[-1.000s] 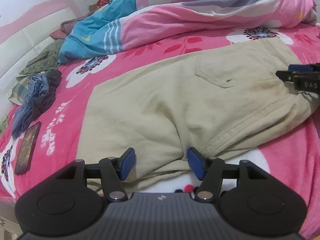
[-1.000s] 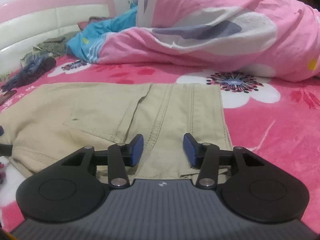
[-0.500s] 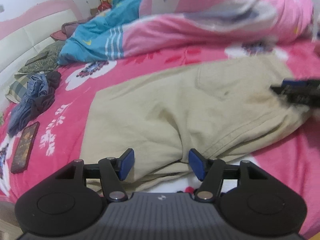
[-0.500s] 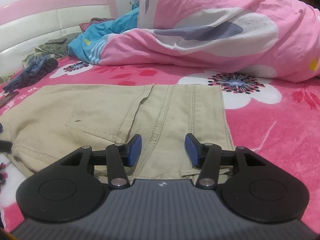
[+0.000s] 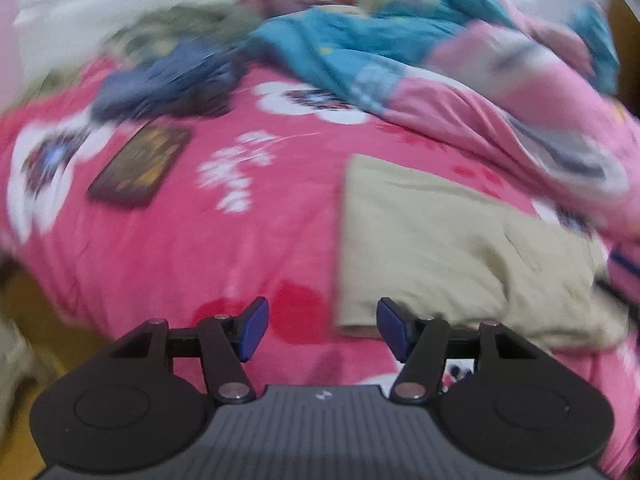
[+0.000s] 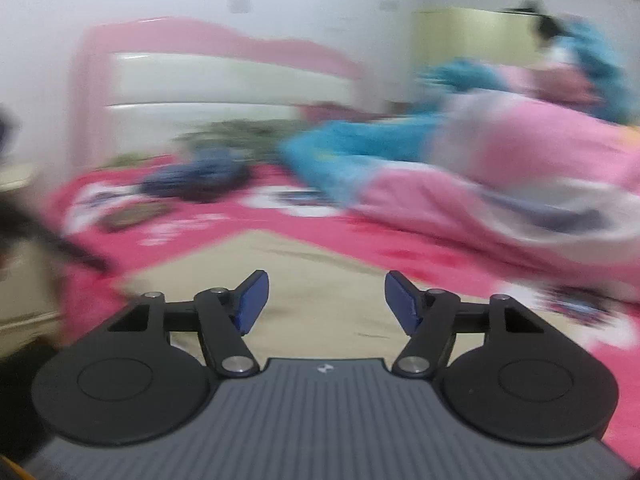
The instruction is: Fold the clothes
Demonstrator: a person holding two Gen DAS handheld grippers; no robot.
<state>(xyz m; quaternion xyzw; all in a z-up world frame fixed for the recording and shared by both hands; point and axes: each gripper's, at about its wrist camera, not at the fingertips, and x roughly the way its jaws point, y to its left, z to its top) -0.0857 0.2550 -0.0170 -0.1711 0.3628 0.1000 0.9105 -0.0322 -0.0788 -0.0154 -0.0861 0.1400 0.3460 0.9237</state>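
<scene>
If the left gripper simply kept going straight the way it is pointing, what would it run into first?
Probably the pink floral bedspread: the left gripper is open and aims mostly at bare cover, with the left hem of the beige trousers just ahead of its right finger. The frame is blurred, so depth is uncertain.

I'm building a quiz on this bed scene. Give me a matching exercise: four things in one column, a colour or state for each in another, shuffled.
Things:
1. trousers
2. phone
3. left gripper
4. bundle of clothes

Descriptions:
A. dark blue, crumpled
B. beige, lying flat
C. open, holding nothing
D. dark slab on the pink bedsheet

Pairs: 1-B, 2-D, 3-C, 4-A
</scene>
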